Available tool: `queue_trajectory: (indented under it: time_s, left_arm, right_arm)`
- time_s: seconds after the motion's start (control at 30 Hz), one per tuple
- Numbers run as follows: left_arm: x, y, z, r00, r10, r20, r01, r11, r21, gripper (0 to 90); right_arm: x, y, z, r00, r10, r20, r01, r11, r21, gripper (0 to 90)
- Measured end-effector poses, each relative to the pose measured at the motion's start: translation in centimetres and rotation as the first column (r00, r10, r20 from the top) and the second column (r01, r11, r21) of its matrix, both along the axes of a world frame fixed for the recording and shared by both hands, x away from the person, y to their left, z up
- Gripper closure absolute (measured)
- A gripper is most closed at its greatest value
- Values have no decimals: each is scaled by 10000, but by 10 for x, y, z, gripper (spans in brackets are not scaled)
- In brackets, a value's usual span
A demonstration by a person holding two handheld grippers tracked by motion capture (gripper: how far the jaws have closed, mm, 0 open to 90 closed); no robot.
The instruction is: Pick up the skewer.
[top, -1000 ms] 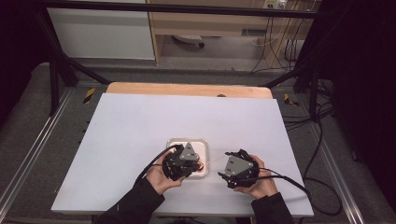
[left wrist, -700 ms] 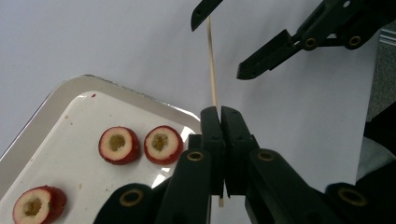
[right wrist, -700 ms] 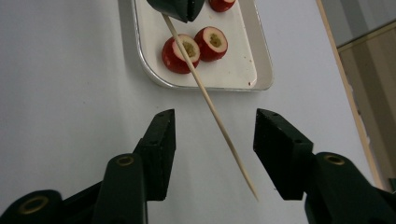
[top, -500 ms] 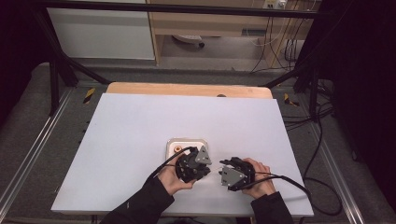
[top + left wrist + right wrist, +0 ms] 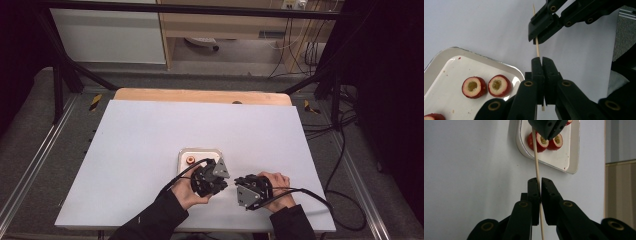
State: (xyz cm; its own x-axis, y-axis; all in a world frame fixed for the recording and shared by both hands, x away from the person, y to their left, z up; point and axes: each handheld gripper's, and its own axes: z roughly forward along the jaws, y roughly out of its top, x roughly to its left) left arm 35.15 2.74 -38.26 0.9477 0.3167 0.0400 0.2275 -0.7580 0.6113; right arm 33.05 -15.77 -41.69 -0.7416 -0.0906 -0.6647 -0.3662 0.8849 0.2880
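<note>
Both black grippers pinch one thin wooden skewer (image 5: 537, 162).

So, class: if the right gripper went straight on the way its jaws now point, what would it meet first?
Most likely the left gripper, which sits dead ahead along the skewer that both hold. Beyond it lies the tray with the red fruit halves. How far off each lies is hard to judge.

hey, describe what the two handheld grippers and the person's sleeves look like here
Both are black, built from jointed bars with brass-coloured rivets, each ending in two flat, blocky jaws that form the claw. The left gripper and the right gripper each carry a grey three-cornered plate on top, and a black cable trails from each. The left gripper's own jaws show closer in its view. The person wears dark long sleeves.
</note>
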Motion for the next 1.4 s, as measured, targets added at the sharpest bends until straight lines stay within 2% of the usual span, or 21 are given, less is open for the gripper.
queue_trajectory:
  time_s: [0.1, 0.33, 0.37, 0.4, 0.43, 0.47, 0.53, 0.63, 0.67, 0.73, 0.83, 0.9, 0.93, 1.07, 1.2, 1.27, 1.3, 1.4]
  left_arm:
    - [0, 0, 0, 10000, -9, -24, 9, 10000, -29, 885]
    - [2, 1, 0, 9998, 174, -102, -175, 9998, -111, 880]
    - [3, 1, 0, 9996, 202, -177, -204, 9998, -80, 855]
    - [4, 0, 0, 9994, 274, -206, -273, 9996, 33, 788]
    - [5, 0, 0, 9989, 407, -213, -404, 9990, 165, 788]
    - [6, 0, 0, 9982, 493, -329, -484, 9984, 276, 721]
    - [9, 0, 0, 9964, 608, -596, -578, 9971, 501, 671]
    - [14, -1, -1, 9923, 721, -1004, -647, 9950, 755, 672]
    - [15, -2, -1, 9910, 738, -1119, -646, 9943, 844, 689]
    - [17, -4, -2, 9872, 812, -1376, -661, 9916, 1110, 696]
    - [20, -7, -4, 9841, 752, -1611, -523, 9885, 1418, 753]
    - [21, -8, -5, 9831, 813, -1642, -562, 9868, 1521, 766]
    - [22, -9, -5, 9818, 812, -1716, -547, 9865, 1541, 803]
    - [21, -10, -7, 9813, 888, -1706, -598, 9839, 1684, 874]
    - [20, -10, -8, 9802, 999, -1708, -708, 9831, 1686, 879]
    - [19, -10, -8, 9822, 1020, -1575, -750, 9827, 1692, 882]
    - [19, -10, -8, 9824, 1053, -1544, -784, 9821, 1711, 883]
    - [18, -7, -9, 9845, 1163, -1313, -909, 9785, 1854, 884]
  right_arm:
    - [-1, 0, 0, 9998, 188, 39, -187, 9995, -250, 884]
    - [-2, 0, 0, 9996, 188, 188, -181, 9990, -397, 893]
    - [-2, 1, 1, 9995, 201, 263, -189, 9988, -462, 894]
    - [-3, 2, 2, 9985, 174, 520, -137, 9975, -694, 894]
    - [-3, 2, 2, 9985, 174, 520, -137, 9975, -694, 894]
    - [-3, 3, 3, 9977, 163, 654, -109, 9967, -809, 894]
    - [-3, 8, 6, 9941, 323, 1033, -189, 9916, -1279, 894]
    - [-3, 11, 7, 9919, 486, 1178, -302, 9877, -1537, 893]
    - [-2, 15, 7, 9886, 658, 1356, -401, 9821, -1838, 893]
    - [-3, 17, 7, 9877, 705, 1395, -420, 9793, -1978, 893]
    - [-4, 24, 9, 9832, 930, 1568, -539, 9700, -2370, 893]
    - [-5, 25, 9, 9821, 984, 1605, -571, 9680, -2442, 893]
    - [-6, 28, 9, 9797, 1052, 1708, -575, 9630, -2633, 893]
    - [-8, 31, 8, 9743, 1314, 1827, -771, 9576, -2775, 892]
    - [-10, 31, 7, 9749, 1177, 1890, -619, 9587, -2775, 891]
    - [-10, 31, 7, 9756, 1140, 1878, -598, 9603, -2726, 889]
    - [-8, 32, 7, 9739, 1234, 1906, -714, 9633, -2588, 872]
    - [-4, 31, 8, 9822, 678, 1749, -300, 9772, -2104, 754]
